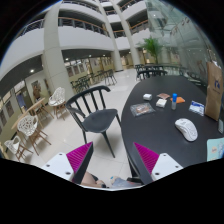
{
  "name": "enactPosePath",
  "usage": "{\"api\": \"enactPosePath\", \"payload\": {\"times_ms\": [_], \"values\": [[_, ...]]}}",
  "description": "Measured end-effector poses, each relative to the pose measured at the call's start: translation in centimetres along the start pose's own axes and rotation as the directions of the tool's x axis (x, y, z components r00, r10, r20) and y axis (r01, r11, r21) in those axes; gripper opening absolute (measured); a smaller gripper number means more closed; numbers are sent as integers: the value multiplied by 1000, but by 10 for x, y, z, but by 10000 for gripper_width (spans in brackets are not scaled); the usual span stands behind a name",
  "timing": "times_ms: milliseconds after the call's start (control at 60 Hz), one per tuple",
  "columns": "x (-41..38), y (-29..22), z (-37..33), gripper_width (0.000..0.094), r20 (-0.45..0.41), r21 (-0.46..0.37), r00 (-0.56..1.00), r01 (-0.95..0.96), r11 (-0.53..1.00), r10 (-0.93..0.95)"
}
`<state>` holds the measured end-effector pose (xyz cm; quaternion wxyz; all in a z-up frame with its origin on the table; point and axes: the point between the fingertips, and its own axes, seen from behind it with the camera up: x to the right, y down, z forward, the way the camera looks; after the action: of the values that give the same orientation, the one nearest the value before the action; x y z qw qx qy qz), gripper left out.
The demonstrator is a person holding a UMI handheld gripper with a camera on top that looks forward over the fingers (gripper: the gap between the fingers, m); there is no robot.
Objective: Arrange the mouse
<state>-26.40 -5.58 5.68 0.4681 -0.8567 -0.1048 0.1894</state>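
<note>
A white computer mouse [186, 128] lies on the dark round table [160, 130], to the right of and beyond my right finger. My gripper [112, 162] is held above the floor beside the table's left edge. Its two fingers, with magenta pads [80, 158], stand wide apart with nothing between them but floor. The right pad [146, 156] overlaps the table's near edge.
A black chair [95, 112] stands just ahead of the fingers, left of the table. On the table lie a dark book [142, 109], small white boxes [161, 101], an orange and a blue item [176, 99], and a booklet [197, 108]. White chairs [30, 128] stand further left.
</note>
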Motion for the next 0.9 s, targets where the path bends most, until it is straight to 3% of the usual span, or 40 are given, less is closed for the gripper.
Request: {"api": "enactPosePath", "payload": {"times_ms": [200, 367, 533, 817, 867, 900], "values": [[67, 0, -15, 832, -83, -16, 995, -60, 998, 58], [159, -10, -29, 835, -235, 3, 967, -98, 995, 96], [252, -4, -31, 830, -406, -30, 909, -116, 993, 94], [312, -17, 32, 846, -380, -65, 924, -85, 994, 54], [320, -24, 42, 820, -387, -55, 920, -85, 995, 57], [325, -29, 45, 756, -394, -55, 917, -89, 995, 60]]}}
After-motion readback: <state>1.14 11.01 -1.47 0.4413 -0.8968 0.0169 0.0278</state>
